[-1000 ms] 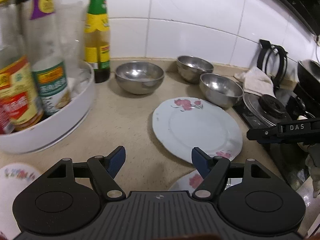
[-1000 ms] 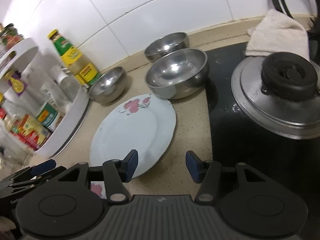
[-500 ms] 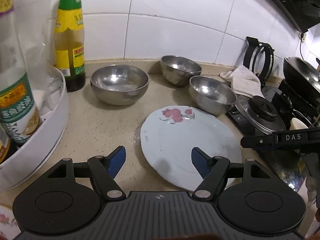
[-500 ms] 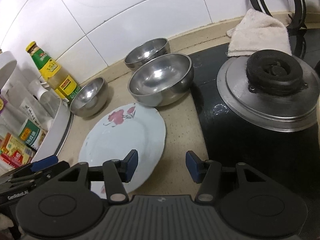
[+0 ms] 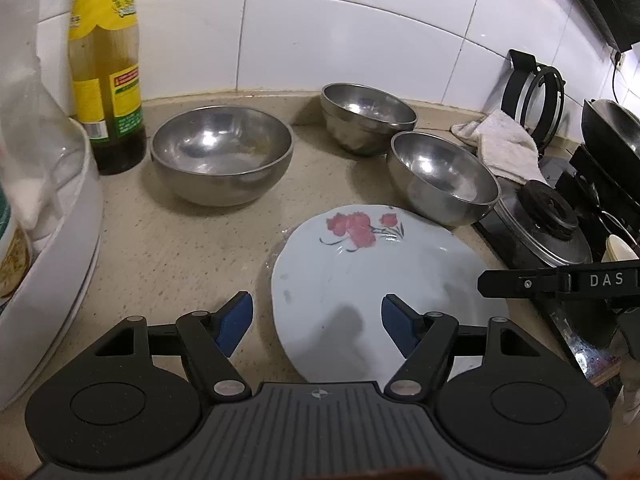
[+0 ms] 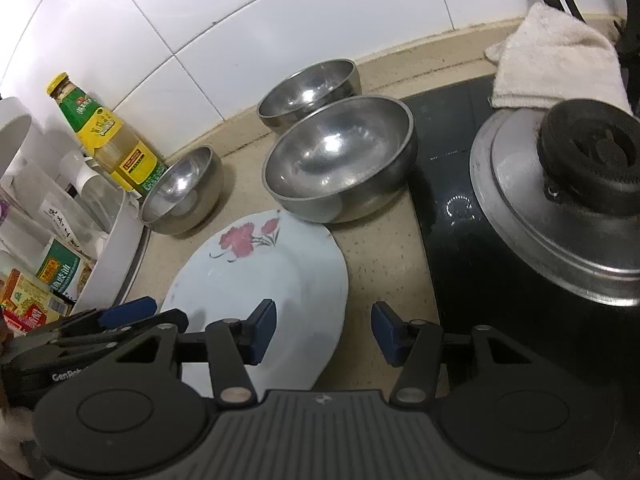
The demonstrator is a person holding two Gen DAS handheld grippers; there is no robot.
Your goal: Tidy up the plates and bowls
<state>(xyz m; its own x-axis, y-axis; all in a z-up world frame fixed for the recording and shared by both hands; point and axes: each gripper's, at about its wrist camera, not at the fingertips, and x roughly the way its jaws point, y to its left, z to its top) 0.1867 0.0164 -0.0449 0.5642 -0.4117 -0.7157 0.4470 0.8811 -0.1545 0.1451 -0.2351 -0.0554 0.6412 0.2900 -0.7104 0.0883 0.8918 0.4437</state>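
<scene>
A pale blue plate with a pink flower (image 5: 372,280) lies on the beige counter; it also shows in the right wrist view (image 6: 264,280). Three steel bowls stand behind it: a left bowl (image 5: 222,152) (image 6: 182,196), a back bowl (image 5: 366,120) (image 6: 310,88) and a right bowl (image 5: 444,178) (image 6: 340,160) touching the plate's far rim. My left gripper (image 5: 317,322) is open and empty, low over the plate's left near edge. My right gripper (image 6: 323,332) is open and empty over the plate's right near edge.
A white turntable rack (image 5: 60,248) with bottles stands left, a sauce bottle (image 5: 106,68) behind it. A pot lid (image 6: 560,208) lies on the black hob (image 6: 460,184) at right. A white cloth (image 6: 556,60) lies by the tiled wall.
Both grippers have moved forward and closer to the flowered plate and bowls; the left view has swung right, so the rack fills less of it. Both jaws stay open.
</scene>
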